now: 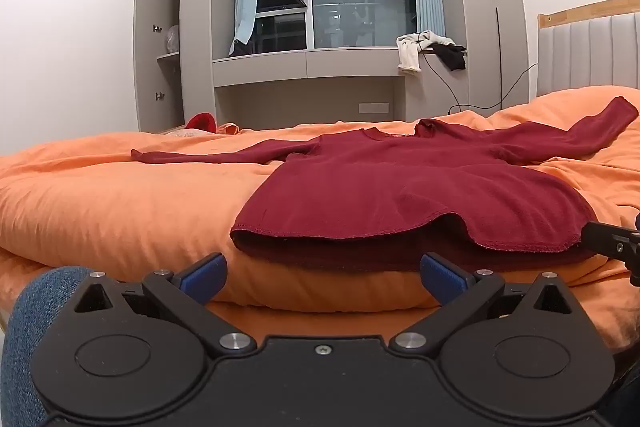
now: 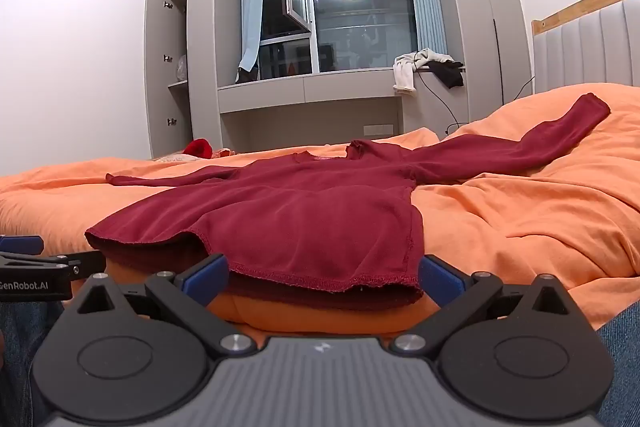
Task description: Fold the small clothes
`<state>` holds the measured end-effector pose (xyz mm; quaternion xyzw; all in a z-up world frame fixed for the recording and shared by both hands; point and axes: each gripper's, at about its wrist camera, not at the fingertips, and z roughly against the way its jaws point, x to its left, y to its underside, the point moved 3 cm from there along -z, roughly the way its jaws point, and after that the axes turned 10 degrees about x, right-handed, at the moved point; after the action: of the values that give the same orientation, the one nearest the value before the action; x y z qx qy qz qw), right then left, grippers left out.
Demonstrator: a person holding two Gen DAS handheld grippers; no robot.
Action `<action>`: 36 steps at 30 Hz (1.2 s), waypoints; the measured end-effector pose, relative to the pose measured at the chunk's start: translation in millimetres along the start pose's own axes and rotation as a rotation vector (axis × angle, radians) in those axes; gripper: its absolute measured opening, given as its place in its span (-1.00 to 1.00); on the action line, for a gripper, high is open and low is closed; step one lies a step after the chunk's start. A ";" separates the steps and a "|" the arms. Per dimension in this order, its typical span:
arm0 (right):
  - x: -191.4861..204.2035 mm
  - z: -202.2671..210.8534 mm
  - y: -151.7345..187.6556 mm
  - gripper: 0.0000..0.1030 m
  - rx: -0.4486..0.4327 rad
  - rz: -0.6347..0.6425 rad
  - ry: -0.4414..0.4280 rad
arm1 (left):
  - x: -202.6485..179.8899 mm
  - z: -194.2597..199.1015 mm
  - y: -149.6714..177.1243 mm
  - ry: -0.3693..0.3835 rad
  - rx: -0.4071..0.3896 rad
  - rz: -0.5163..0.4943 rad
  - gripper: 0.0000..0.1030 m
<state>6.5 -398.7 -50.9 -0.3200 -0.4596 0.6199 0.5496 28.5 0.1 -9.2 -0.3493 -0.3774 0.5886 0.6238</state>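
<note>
Bedroom, orange duvet (image 1: 100, 195) as work surface. Red long-sleeved top (image 1: 392, 187) spread flat on it, sleeves out, ready for folding. Left gripper (image 1: 323, 277) spread wide, empty, short of hem's left part. Right gripper (image 2: 323, 277) spread, empty, hem's right corner lying between its fingers.

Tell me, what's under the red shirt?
The dark red long-sleeved shirt lies spread flat on an orange duvet, which shows all around it and below its lifted hem. Whatever sits beneath the duvet is covered, so nothing more can be seen.
</note>
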 end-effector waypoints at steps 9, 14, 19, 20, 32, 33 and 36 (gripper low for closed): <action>0.1 -0.2 0.1 1.00 0.000 -0.001 -0.001 | 0.0 0.0 0.1 -0.004 -0.004 -0.009 0.99; 0.1 -0.6 0.2 1.00 0.001 -0.001 -0.001 | -0.1 -0.1 0.1 -0.005 -0.003 -0.010 0.99; 0.1 -0.7 0.2 1.00 0.001 -0.001 -0.001 | 0.0 0.0 0.1 -0.006 -0.004 -0.010 0.99; 0.2 -0.7 0.3 1.00 0.001 -0.001 -0.001 | 0.0 -0.1 0.1 -0.005 -0.004 -0.010 0.99; 0.2 -0.9 0.4 1.00 0.001 -0.001 -0.001 | -0.2 0.0 0.2 -0.006 -0.004 -0.011 0.99; 0.3 -0.9 0.4 1.00 0.001 -0.001 -0.001 | -0.2 -0.1 0.1 -0.006 -0.004 -0.011 0.99; 0.3 -0.9 0.5 1.00 0.002 -0.001 -0.001 | -0.2 -0.1 0.1 -0.006 -0.003 -0.011 0.99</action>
<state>7.1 -398.2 -51.6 -0.3188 -0.4596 0.6202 0.5500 28.5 -0.1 -9.4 -0.3464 -0.3823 0.5854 0.6254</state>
